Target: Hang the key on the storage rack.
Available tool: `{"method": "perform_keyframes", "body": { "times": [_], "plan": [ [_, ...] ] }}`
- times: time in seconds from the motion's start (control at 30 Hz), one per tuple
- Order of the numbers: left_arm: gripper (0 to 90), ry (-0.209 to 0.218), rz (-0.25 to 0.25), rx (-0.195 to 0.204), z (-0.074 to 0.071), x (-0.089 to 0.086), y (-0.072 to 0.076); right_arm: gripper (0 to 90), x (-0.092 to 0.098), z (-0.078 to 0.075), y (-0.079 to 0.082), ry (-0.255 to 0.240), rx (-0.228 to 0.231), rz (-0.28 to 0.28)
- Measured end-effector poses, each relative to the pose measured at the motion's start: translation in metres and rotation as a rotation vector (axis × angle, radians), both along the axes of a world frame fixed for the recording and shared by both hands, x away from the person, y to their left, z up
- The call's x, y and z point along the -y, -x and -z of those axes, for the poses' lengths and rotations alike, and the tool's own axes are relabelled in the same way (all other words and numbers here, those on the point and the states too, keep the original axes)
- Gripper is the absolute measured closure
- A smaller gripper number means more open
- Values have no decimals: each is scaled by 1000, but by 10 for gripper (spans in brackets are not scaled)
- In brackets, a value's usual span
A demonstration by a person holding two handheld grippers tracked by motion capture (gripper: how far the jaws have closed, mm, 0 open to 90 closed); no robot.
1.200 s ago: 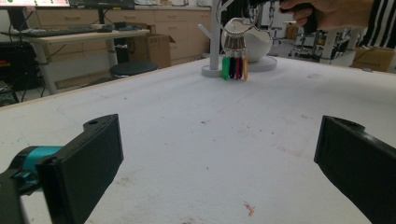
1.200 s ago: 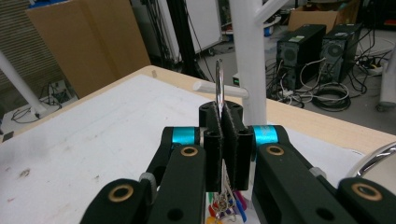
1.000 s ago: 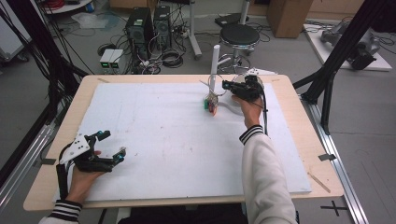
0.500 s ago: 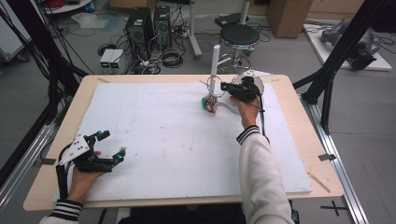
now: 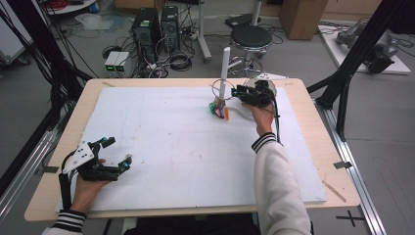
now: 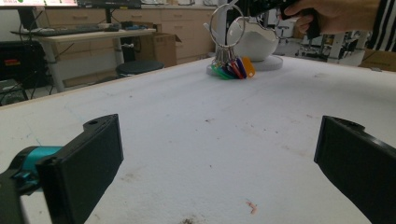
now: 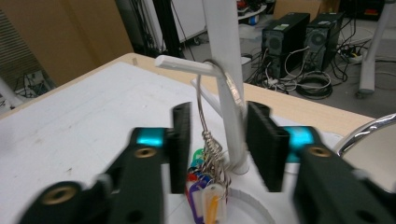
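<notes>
A metal key ring (image 5: 217,92) with several coloured tags (image 5: 219,108) hangs from the side peg (image 7: 187,65) of a white upright stand (image 5: 224,68) at the table's far middle. My right gripper (image 5: 237,92) is level with the ring, just right of the post. In the right gripper view it (image 7: 217,116) is open, its jaws on either side of the ring wire (image 7: 201,112) and the post (image 7: 224,56), not pressing either. My left gripper (image 5: 118,152) rests open on the white mat at the near left, far from the ring (image 6: 226,25) and tags (image 6: 232,69).
A white mat (image 5: 171,142) covers most of the wooden table (image 5: 318,161). A round white object (image 6: 254,39) with a chrome rim (image 7: 369,130) stands right behind the stand, under my right hand. A stool (image 5: 250,36) and computer cases (image 5: 154,24) are beyond the far edge.
My right gripper has edged slightly left toward the stand, and the tags have shifted a little with it. The left gripper has not moved.
</notes>
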State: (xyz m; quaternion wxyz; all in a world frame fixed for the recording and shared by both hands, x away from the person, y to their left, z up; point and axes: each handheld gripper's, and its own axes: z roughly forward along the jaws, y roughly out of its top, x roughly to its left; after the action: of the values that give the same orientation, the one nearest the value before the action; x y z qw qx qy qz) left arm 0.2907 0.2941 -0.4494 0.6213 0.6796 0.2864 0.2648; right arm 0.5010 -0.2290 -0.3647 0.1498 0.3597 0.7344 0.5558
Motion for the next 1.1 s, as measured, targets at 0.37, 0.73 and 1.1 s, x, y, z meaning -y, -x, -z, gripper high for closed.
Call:
{"method": "perform_keyframes", "body": {
  "times": [0.37,0.73,1.1],
  "plan": [
    [17,14,-15,14,1,-1,2,8,-4,-20,38,147,111,31],
    [17,19,-25,31,1,-1,4,8,18,-14,99,139,200,-106],
    [17,16,-27,32,1,-1,5,8,69,36,142,22,212,-55]
  ]
}}
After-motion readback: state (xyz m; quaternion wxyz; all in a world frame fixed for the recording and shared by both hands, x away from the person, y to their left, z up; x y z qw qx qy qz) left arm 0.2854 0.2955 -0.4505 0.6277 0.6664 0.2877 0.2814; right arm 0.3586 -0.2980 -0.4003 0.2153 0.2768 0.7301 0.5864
